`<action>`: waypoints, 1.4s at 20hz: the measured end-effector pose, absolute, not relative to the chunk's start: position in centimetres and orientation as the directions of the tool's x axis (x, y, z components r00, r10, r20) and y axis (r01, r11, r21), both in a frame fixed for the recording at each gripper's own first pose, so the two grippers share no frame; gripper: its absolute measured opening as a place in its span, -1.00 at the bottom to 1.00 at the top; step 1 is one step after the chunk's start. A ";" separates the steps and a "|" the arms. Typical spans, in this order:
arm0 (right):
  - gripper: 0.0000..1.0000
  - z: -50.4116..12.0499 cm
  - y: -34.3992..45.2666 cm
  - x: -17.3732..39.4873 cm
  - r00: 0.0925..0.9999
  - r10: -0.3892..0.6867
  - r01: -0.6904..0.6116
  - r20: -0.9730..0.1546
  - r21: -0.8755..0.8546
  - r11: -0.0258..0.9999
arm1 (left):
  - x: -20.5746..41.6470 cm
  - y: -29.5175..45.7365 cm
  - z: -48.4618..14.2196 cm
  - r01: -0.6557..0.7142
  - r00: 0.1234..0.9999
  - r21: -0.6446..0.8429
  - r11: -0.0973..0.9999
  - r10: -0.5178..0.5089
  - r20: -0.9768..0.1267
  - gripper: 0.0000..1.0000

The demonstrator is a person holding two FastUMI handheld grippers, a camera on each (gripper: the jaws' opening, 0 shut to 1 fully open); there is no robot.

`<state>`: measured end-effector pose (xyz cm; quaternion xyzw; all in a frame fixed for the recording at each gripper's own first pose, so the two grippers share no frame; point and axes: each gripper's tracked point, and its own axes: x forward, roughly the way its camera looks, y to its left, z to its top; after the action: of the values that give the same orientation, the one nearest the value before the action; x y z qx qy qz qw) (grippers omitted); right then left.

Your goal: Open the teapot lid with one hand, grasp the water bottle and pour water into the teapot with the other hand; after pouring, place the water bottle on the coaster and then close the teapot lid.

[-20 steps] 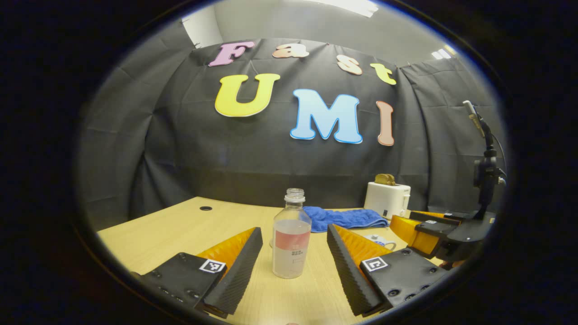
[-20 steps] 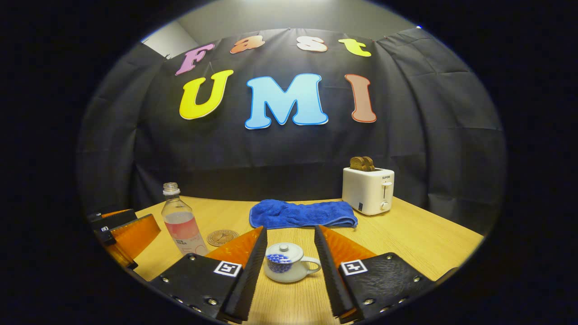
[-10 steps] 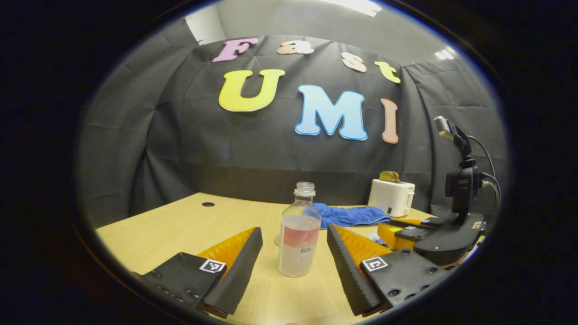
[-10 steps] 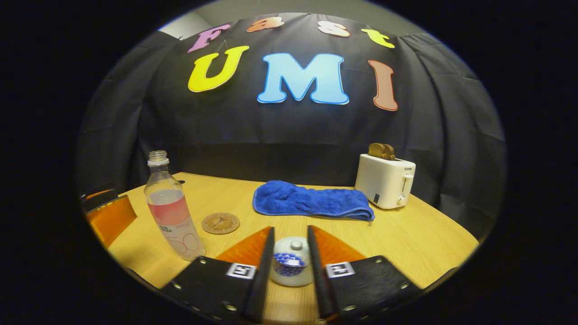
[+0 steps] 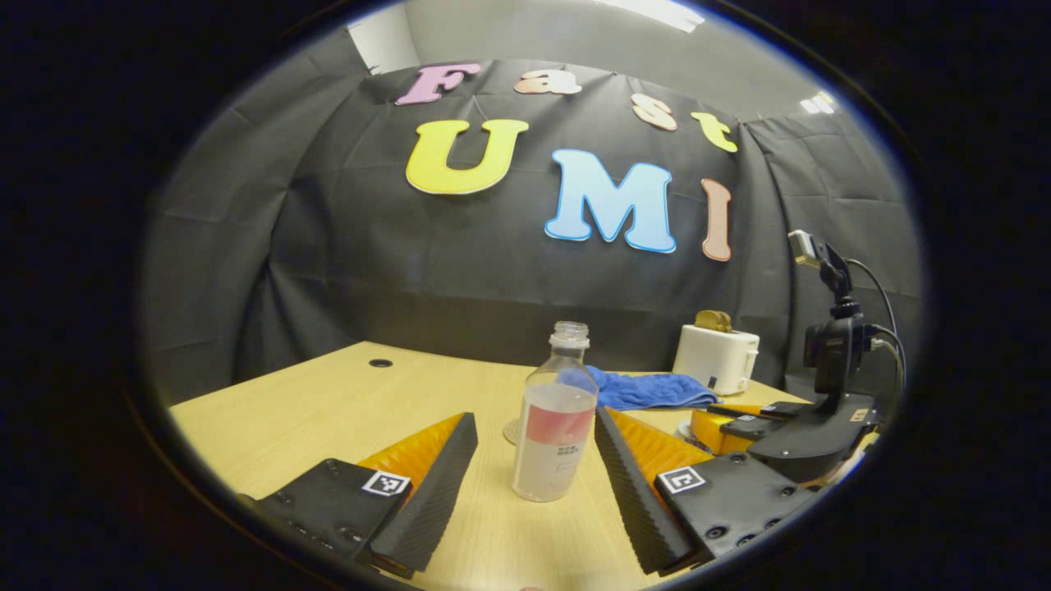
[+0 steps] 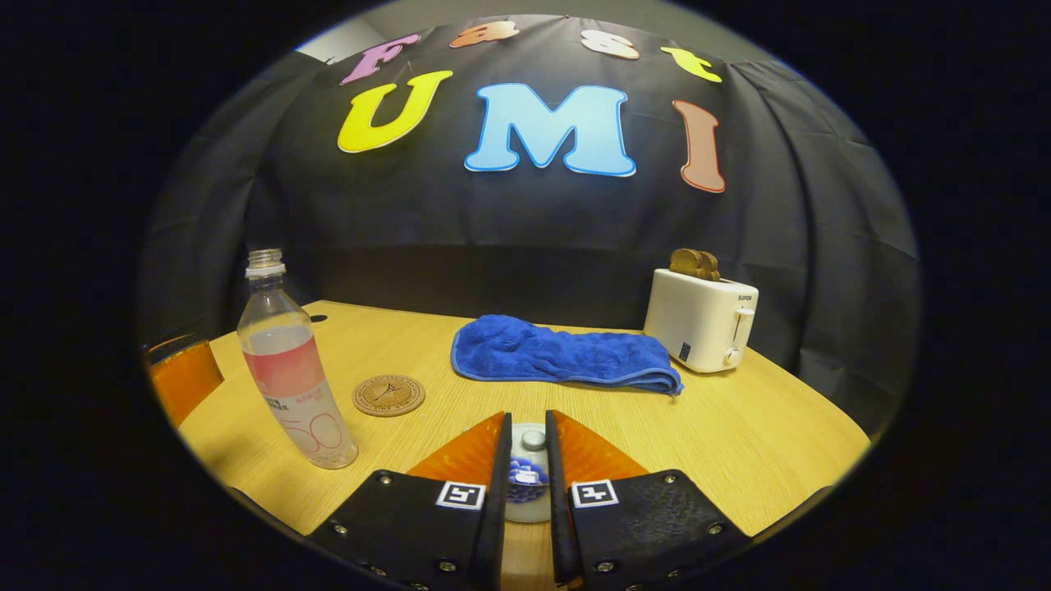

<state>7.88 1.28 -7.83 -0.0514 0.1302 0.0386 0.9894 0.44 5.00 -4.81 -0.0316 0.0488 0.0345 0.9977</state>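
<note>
The teapot [image 6: 525, 480] sits near the front edge of the surface [image 6: 739, 435], its small lid [image 6: 532, 439] still on, knob upright. The right gripper [image 6: 526, 468] has drawn its fingers almost together around the pot: a second ago they stood wide on either side of it, half a second ago they were closing in, and now only a narrow slot remains with the lid knob and the blue-patterned body showing through it. Whether the pads actually press on the knob or the body cannot be told from here. My reading is that the lid grasp is nearly made, and the lift comes next.

To the left of the teapot, toward the left edge, the water bottle [image 5: 554, 431] stands upright, uncapped and partly filled. The left gripper [image 5: 534, 472] has its fingers spread wide with the bottle between them, nearer its right finger and apparently touching neither. Over the last second the bottle has drifted rightward in the left gripper view, so this hand is lining up, not yet squeezing. The pour has to wait until the lid is off.

The coaster [image 6: 388, 395] lies flat just behind and right of the bottle, bare and ready. Farther back, a blue towel [image 6: 558, 357] lies folded, and a white toaster [image 6: 699, 320] with toast in it stands near the back right corner.
</note>
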 end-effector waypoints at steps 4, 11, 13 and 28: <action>-0.52 -7.9 1.2 7.8 0.962 0.065 -0.090 -0.265 -0.081 0.993 | 0.5 5.1 -4.9 -0.068 0.993 -0.060 0.996 0.062 -0.100 1.00; -0.88 -7.6 1.1 8.0 0.966 0.060 -0.077 -0.252 -0.059 0.995 | 0.7 4.7 -5.8 -0.060 0.991 -0.051 0.997 0.054 -0.120 1.00; -0.88 -7.4 0.9 8.0 0.966 0.064 -0.077 -0.249 -0.045 0.996 | 1.0 4.8 -6.1 -0.057 0.991 -0.058 0.997 0.049 -0.127 1.00; -0.88 1.3 -2.0 6.1 1.000 0.027 -0.028 -0.012 -0.046 0.999 | 5.0 4.2 -8.5 -0.035 0.983 0.037 0.999 0.042 -0.179 1.00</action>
<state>6.11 -1.95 1.28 -0.0229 0.0055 0.0137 0.9996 5.00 4.23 -8.53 0.0167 0.0903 0.0193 0.9956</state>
